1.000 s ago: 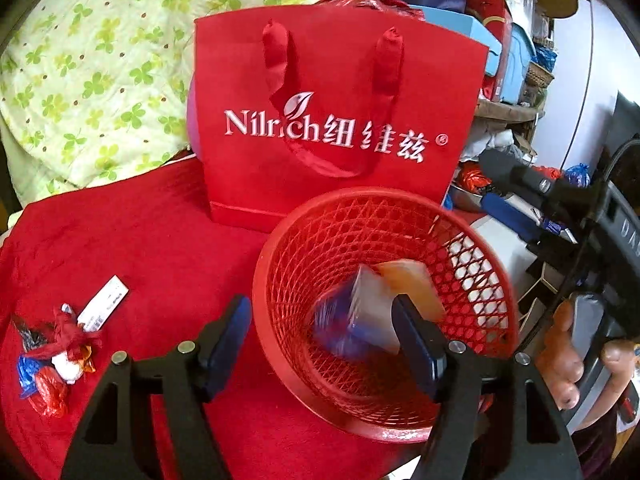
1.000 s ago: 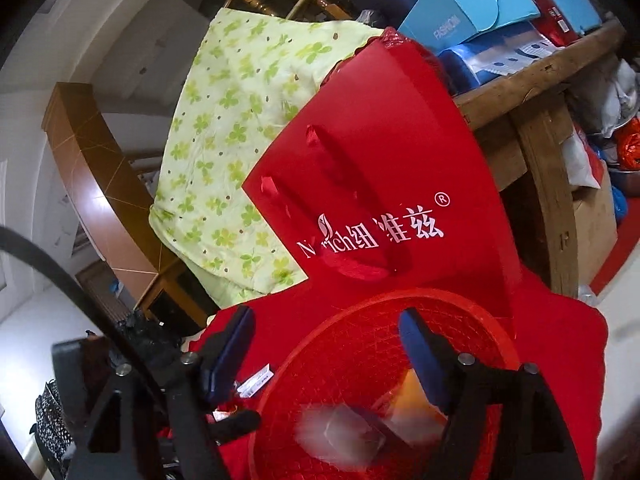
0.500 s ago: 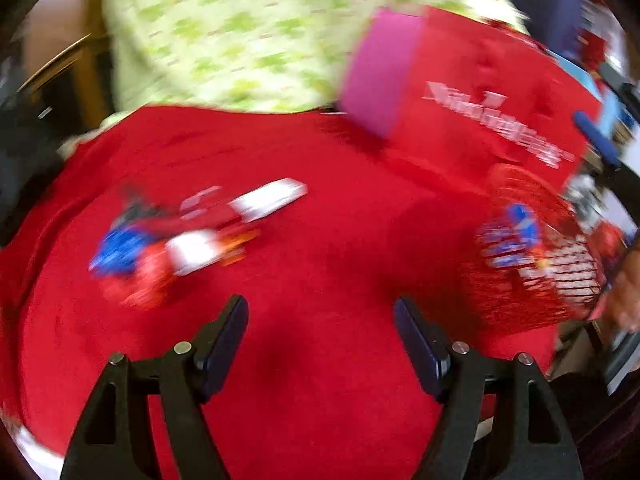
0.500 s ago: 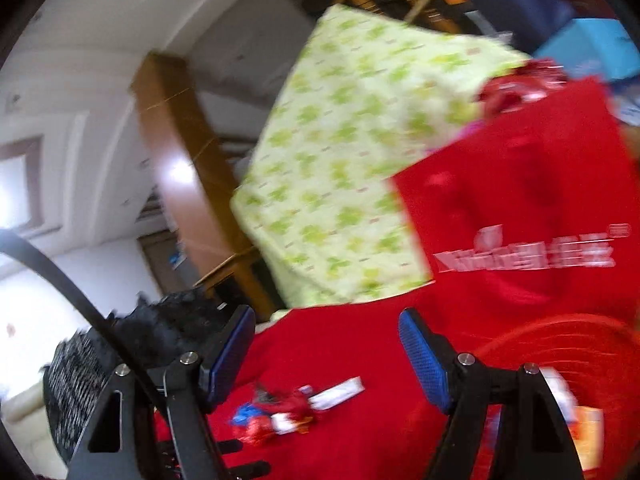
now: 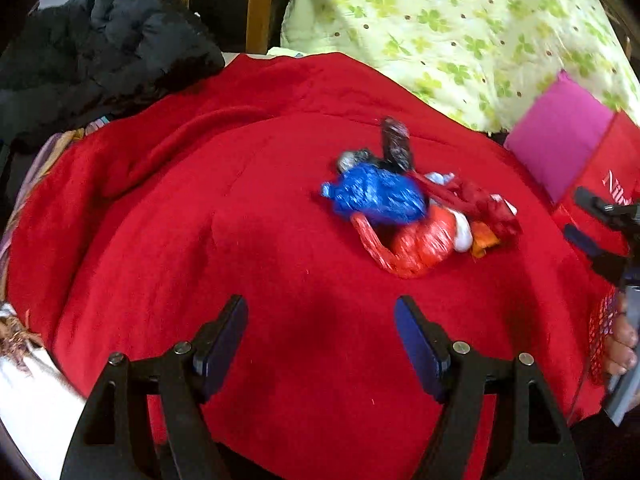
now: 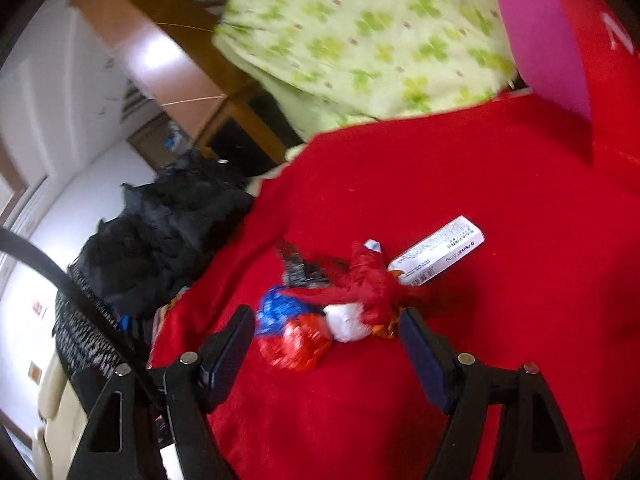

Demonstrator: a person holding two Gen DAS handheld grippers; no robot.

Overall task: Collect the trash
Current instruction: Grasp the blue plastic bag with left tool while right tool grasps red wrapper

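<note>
Lying on a worktop draped in a red cloth (image 5: pixel 168 240) is a small heap of crumpled wrappers (image 5: pixel 416 216), seen clearly in both wrist views. A blue wrapper (image 5: pixel 376 196) sits on the side of the heap nearest the black jacket (image 5: pixel 100 44), which is piled at one edge of the worktop. A red wrapper (image 5: pixel 420 248) is pressed against the blue one, with a dark wrapper (image 5: pixel 396 146) behind them and twisted red plastic (image 6: pixel 368 284) draped over the top. A white printed box (image 6: pixel 438 250) is seen in the right wrist view just beside the heap, on the side toward the red paper bag (image 6: pixel 608 80) standing at the far edge. A green-patterned sheet (image 5: pixel 460 32) is hung behind the worktop.

The left gripper (image 5: pixel 320 332) is held above bare cloth with its jaws spread and nothing between them; the heap lies ahead of it, apart from the fingers. The right gripper (image 6: pixel 326 344) is likewise spread, and the heap is framed between its 2 fingers, though contact with the wrappers cannot be told. At the right margin of the left wrist view, part of a red mesh basket (image 5: pixel 600 332) is visible with a hand (image 5: pixel 620 344) behind it.
</note>
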